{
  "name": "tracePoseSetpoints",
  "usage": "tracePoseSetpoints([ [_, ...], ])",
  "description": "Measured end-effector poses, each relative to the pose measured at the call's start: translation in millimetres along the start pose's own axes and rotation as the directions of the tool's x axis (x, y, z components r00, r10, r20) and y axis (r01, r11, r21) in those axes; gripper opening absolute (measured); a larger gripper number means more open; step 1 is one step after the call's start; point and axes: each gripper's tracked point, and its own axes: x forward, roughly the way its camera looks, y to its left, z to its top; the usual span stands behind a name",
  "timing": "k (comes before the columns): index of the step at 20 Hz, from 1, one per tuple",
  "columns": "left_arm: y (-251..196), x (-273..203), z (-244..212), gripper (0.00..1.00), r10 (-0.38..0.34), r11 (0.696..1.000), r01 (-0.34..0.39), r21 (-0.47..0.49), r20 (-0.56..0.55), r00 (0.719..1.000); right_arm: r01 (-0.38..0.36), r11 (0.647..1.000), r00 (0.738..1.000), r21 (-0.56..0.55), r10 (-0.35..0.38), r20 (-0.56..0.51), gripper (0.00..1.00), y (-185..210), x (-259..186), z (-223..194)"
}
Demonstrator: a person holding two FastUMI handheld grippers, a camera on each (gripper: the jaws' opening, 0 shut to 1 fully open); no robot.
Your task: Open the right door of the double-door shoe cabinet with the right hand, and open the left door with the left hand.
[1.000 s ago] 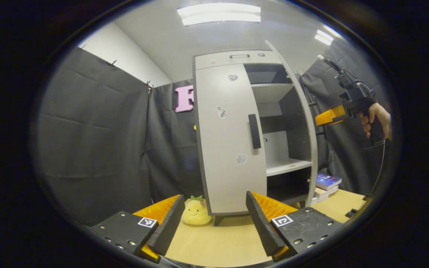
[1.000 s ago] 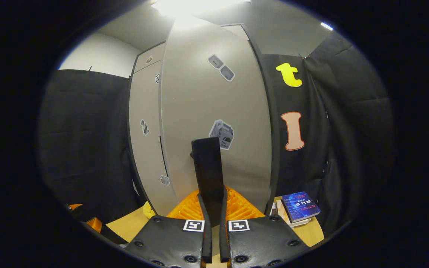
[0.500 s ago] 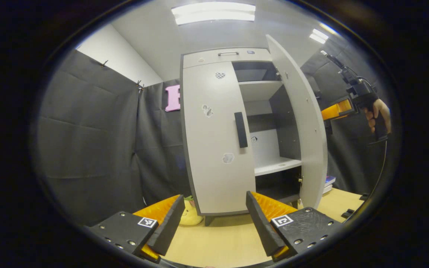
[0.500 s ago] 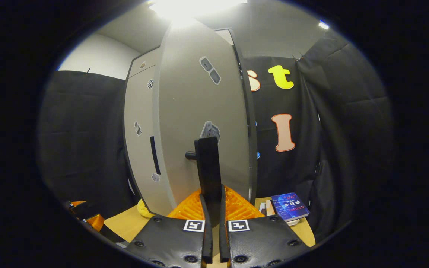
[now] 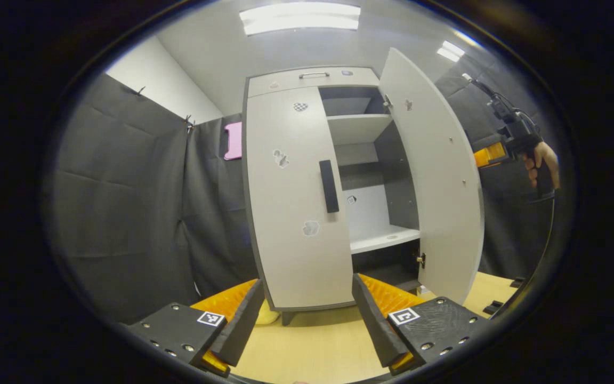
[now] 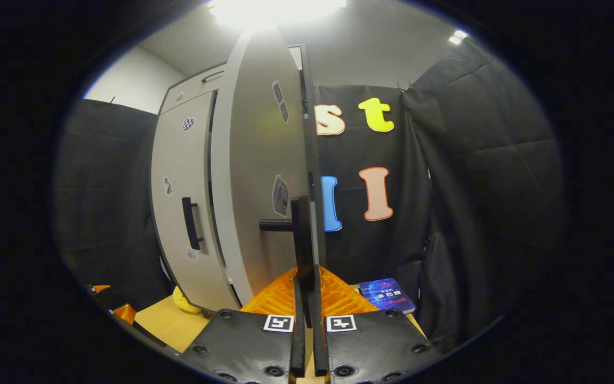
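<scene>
The grey shoe cabinet stands ahead in the left gripper view. Its left door (image 5: 296, 197) is closed, with a dark vertical handle (image 5: 329, 186). The right door (image 5: 440, 176) is swung wide, baring the shelves (image 5: 384, 237). My left gripper (image 5: 307, 281) is open and empty, well short of the cabinet base. Behind the open door's edge, a hand (image 5: 544, 165) holds my right gripper (image 5: 491, 154). In the right gripper view, my right gripper (image 6: 305, 277) is shut on the right door's handle (image 6: 301, 229). The right door (image 6: 256, 176) appears nearly edge-on, and the left door (image 6: 179, 197) beyond it.
The cabinet stands on a light wooden surface (image 5: 312, 346). A yellow plush toy (image 6: 184, 303) sits by the cabinet's left foot. A blue book (image 6: 387, 296) lies on a small stack at the right, behind the open door. Black cloth walls close in all round.
The right door has swung much further open, with my right gripper still clamped on its handle. My left gripper stays open; the cabinet has shifted a little to the left in its view.
</scene>
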Motion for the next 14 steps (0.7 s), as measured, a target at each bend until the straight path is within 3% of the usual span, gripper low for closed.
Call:
tracePoseSetpoints([
  [2, -3, 6, 3, 0.95, -0.003, 1.000, 0.003, -0.001, -0.002, 1.000, 0.031, 1.000, 1.000, 0.001, -0.031, -0.003, 0.07, -13, 1, 1],
  [4, -6, 16, 5, 0.95, -0.019, 1.000, 0.019, -0.025, -0.013, 1.000, 0.014, 1.000, 1.000, 0.028, -0.014, -0.003, 0.04, -9, 0, 1],
  [9, -13, 58, 24, 0.95, -0.075, 0.990, 0.071, -0.124, -0.028, 0.997, 0.033, 0.999, 0.999, 0.020, -0.033, 0.003, 0.06, -11, -23, -6],
  [10, -14, 69, 30, 0.96, -0.083, 0.988, 0.079, -0.135, -0.023, 0.996, 0.035, 0.999, 0.999, 0.007, -0.035, 0.008, 0.00, -11, -28, -9],
  [13, -20, 98, 49, 0.95, -0.122, 0.985, 0.121, -0.125, -0.003, 0.992, 0.046, 0.997, 0.999, -0.054, -0.044, 0.025, 0.17, -7, -48, -11],
  [14, -22, 107, 54, 0.95, -0.130, 0.985, 0.130, -0.114, 0.001, 0.991, 0.038, 0.996, 0.999, -0.077, -0.036, 0.036, 0.38, -5, -55, -12],
])
